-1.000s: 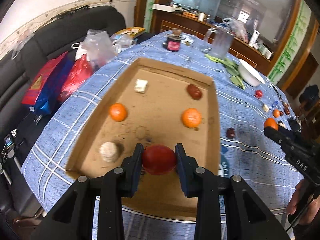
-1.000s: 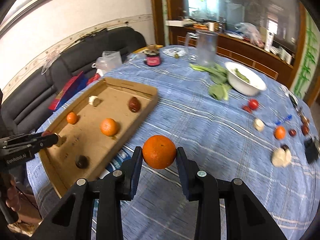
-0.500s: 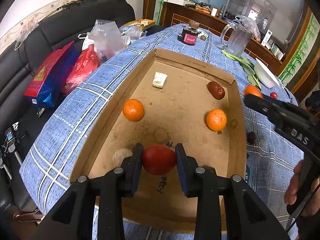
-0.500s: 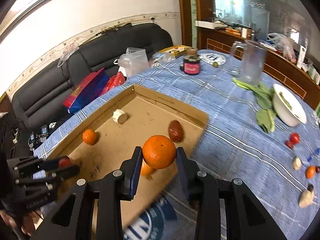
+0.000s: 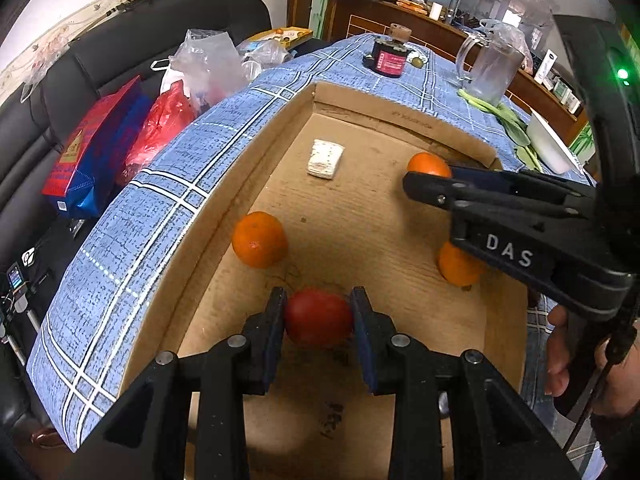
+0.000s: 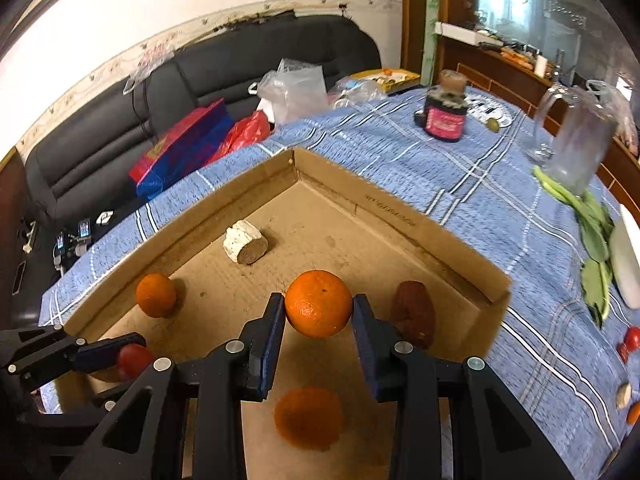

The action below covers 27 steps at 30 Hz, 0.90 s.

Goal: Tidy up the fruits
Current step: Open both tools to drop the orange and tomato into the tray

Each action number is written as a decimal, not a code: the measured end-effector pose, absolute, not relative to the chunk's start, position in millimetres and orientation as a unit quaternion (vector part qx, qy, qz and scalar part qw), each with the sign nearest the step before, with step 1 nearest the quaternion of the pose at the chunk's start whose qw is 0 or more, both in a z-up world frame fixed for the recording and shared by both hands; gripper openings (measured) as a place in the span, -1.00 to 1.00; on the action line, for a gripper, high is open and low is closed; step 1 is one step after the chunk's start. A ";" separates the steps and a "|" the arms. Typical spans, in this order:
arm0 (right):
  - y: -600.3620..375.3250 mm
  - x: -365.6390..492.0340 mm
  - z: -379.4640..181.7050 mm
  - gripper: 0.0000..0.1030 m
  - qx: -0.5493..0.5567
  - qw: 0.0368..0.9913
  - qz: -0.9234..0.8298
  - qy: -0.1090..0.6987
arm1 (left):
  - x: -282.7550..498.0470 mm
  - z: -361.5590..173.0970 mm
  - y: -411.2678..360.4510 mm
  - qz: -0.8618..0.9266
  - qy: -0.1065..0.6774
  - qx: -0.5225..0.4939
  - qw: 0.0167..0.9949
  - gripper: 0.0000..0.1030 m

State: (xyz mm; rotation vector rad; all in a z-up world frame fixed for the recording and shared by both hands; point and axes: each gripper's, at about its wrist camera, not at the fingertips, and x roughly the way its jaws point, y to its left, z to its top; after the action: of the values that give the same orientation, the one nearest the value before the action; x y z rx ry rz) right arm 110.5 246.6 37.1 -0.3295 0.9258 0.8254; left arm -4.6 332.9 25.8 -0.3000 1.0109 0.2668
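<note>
Fruits sit in and above a shallow cardboard tray (image 5: 404,118) on a table with a blue plaid cloth (image 6: 452,176). The left gripper (image 5: 319,316) is clenched on a red tomato (image 5: 319,317) low over the tray's near end, and the right gripper (image 6: 319,312) is clamped on an orange (image 6: 319,303) held above the tray floor toward its right wall. Loose in the tray lie a small orange (image 5: 259,239) by the left wall, another orange (image 6: 309,417) under the right gripper, a brown oblong fruit (image 6: 414,315) by the right wall, and a pale chunk (image 6: 245,241) near the far corner. Bare cardboard remains in the tray's middle and far end. In the left wrist view the right gripper's body hides most of the right wall. The tray's near edge is cut off behind both tools. Beyond the far wall stand a dark jar (image 6: 445,114) and a glass pitcher (image 6: 576,140); greens (image 6: 592,232) lie at the table's right edge. A black sofa (image 6: 200,76) with bags runs along the left.
</note>
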 end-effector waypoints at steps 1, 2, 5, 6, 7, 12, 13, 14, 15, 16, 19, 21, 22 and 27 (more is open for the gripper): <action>249.0 112.2 34.8 -0.28 -0.156 0.799 0.385 0.435 | -3.3 24.3 334.1 0.129 0.482 -0.143 0.855 -0.39; 250.8 113.8 32.6 -0.28 -0.161 0.797 0.385 0.436 | -1.9 22.2 335.1 0.129 0.484 -0.144 0.853 -0.39; 253.3 117.1 27.8 -0.28 -0.169 0.795 0.382 0.439 | 1.0 21.2 334.5 0.131 0.483 -0.136 0.855 -0.39; 253.9 118.3 26.7 -0.28 -0.171 0.796 0.381 0.439 | 1.9 20.5 334.8 0.130 0.483 -0.137 0.855 -0.39; 254.6 119.4 25.2 -0.28 -0.171 0.794 0.381 0.442 | 2.1 20.4 334.6 0.132 0.482 -0.137 0.855 -0.39; 255.3 123.7 19.2 -0.27 -0.168 0.787 0.379 0.456 | 3.4 19.2 335.1 0.138 0.480 -0.134 0.856 -0.39; 255.0 123.4 18.7 -0.27 -0.168 0.787 0.380 0.457 | 3.5 19.3 335.1 0.138 0.480 -0.134 0.856 -0.38; 254.9 122.8 18.6 -0.26 -0.169 0.787 0.380 0.456 | 3.5 19.0 335.0 0.139 0.481 -0.134 0.855 -0.38; 254.7 122.1 18.7 -0.24 -0.170 0.787 0.379 0.456 | 3.4 19.0 335.1 0.139 0.481 -0.134 0.855 -0.38; 254.2 121.7 19.1 -0.16 -0.172 0.788 0.378 0.455 | 3.5 18.8 335.0 0.139 0.482 -0.133 0.855 -0.36; 251.3 120.1 22.6 0.08 -0.175 0.795 0.372 0.447 | 2.9 18.9 333.9 0.145 0.483 -0.125 0.855 -0.28; 249.0 118.8 24.9 0.08 -0.174 0.797 0.371 0.445 | 0.5 19.8 333.5 0.146 0.481 -0.123 0.856 -0.27; 247.3 117.6 26.5 0.08 -0.175 0.798 0.369 0.443 | -1.0 20.5 333.7 0.146 0.480 -0.123 0.857 -0.26; 237.9 110.1 33.7 0.08 -0.180 0.804 0.360 0.437 | -8.3 23.8 334.5 0.152 0.475 -0.120 0.859 -0.15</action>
State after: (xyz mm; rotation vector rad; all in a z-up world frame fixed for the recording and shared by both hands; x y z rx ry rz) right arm 110.1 237.9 33.7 -0.3862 0.9353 0.7708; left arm -8.3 334.5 23.8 -0.2518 0.9967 0.3183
